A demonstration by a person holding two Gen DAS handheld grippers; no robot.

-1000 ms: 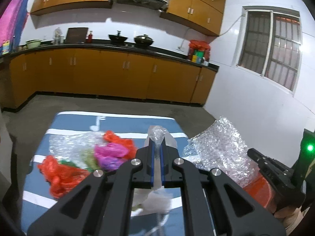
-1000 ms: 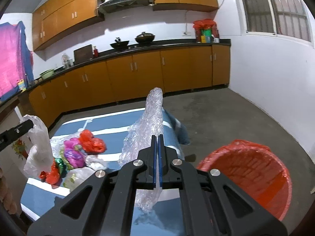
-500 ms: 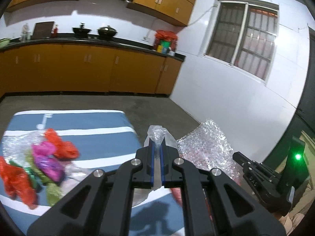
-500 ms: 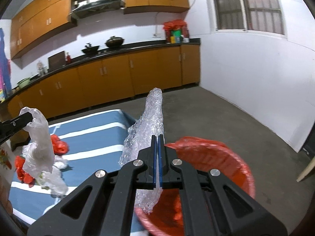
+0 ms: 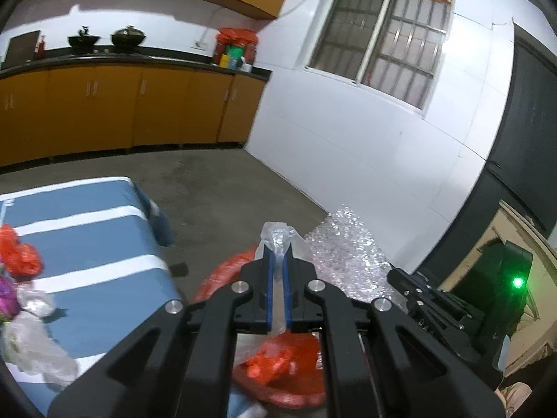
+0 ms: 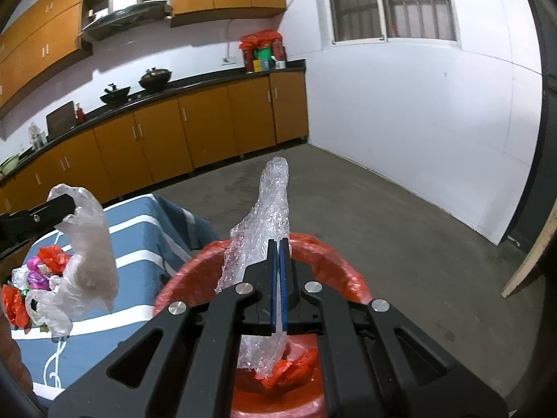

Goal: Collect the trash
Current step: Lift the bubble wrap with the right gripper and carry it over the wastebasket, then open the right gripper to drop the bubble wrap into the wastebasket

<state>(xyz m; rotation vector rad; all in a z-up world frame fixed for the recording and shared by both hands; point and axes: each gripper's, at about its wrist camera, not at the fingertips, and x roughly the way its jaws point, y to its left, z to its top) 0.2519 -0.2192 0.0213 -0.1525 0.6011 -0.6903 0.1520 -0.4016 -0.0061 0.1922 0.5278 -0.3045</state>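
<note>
My left gripper is shut on a clear plastic bag, which hangs over the near rim of the red bin. The right wrist view shows that bag dangling from the left gripper above the table edge. My right gripper is shut on a long piece of bubble wrap that stands above the red bin. Red scraps lie inside the bin. The bubble wrap and right gripper show at right in the left wrist view.
A table with a blue, white-striped cloth carries red, purple and clear plastic scraps at its left end. Orange kitchen cabinets line the far wall. Bare concrete floor lies beyond the bin, and a white wall stands at right.
Both grippers have swung right, away from the table, each still holding its piece. The red bin has come under them and the scrap pile has slid to the left edge.
</note>
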